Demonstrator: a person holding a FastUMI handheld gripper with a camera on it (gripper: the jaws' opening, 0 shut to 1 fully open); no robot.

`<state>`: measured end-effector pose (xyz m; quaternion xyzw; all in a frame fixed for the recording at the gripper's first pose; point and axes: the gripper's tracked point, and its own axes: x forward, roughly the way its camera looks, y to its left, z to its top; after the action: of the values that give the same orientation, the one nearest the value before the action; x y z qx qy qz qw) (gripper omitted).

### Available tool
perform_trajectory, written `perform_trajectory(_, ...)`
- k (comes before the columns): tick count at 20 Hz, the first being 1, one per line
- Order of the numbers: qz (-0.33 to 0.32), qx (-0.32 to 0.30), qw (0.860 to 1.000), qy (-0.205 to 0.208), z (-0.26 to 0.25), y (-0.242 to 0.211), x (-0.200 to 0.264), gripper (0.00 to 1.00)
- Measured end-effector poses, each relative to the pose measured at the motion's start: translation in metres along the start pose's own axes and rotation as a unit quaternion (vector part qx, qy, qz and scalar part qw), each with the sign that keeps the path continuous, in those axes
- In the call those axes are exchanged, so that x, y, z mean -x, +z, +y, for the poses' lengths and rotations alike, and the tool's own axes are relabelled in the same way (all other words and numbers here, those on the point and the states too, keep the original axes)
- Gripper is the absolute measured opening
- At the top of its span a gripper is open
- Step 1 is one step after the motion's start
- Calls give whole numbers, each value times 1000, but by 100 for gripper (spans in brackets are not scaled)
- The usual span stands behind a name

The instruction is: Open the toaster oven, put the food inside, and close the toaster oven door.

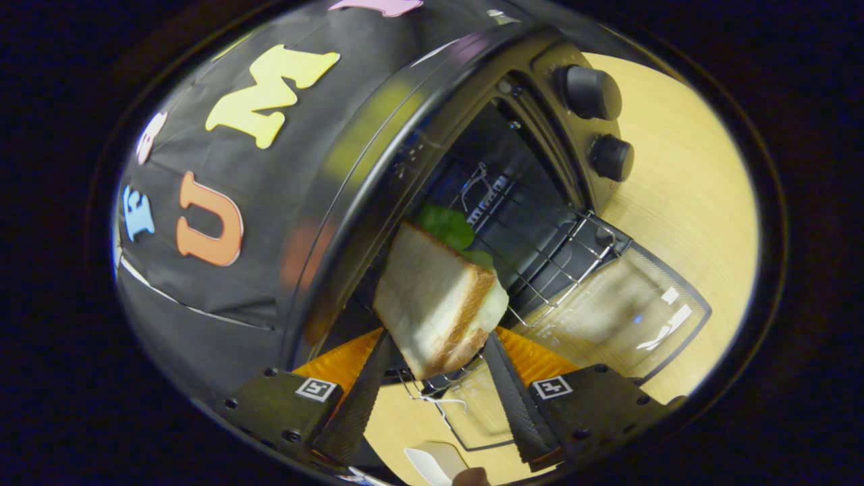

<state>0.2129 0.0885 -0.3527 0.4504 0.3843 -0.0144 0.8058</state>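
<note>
Wooden table, open toaster oven; sandwich clamped between the fingers.

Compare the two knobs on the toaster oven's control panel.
The upper knob looks larger than the lower knob, though the fisheye view may exaggerate that. The upper one sits nearer the oven's top edge, the lower one nearer the wire rack. Both are dark, round and stick out from the same panel beside the oven opening.
</note>
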Motion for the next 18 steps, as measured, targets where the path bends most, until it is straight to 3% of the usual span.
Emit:
perform_trajectory(5,0,46,999,-22,2,-13,35,91)
perform_trajectory(9,-33,150,988,-24,2,-20,81,91)
perform_trajectory(12,-56,235,970,-30,-6,-31,117,91)
perform_trajectory(14,-75,300,950,-44,-19,-35,135,93)
perform_trajectory(18,-89,379,918,-69,-54,-53,146,93)
